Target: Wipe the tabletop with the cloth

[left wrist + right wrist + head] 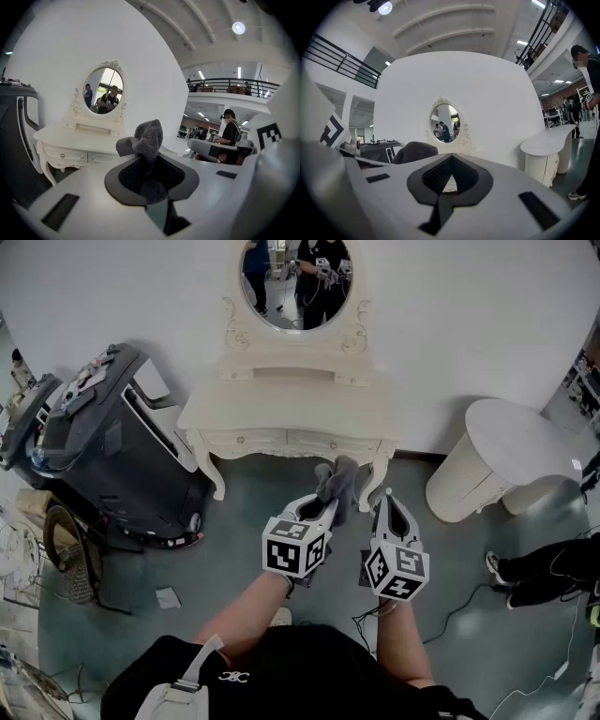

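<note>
A big black machine (103, 446) stands on the floor at the left. Next to it is the white counter (281, 413) with a round mirror (295, 282) on top. In front of the counter, the left claw (323, 504) is squeezed tight on the gray cloth (337, 479). The cloth sticks up out of the claw and is not on the counter. Just beside it, the right claw (387, 499) is closed with nothing in it. A round white stand (506, 451) is at the right.

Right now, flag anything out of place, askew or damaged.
Nothing stands out. The grey cloth sits bunched in the left gripper, short of the white dressing table; the right gripper is shut and empty.
</note>
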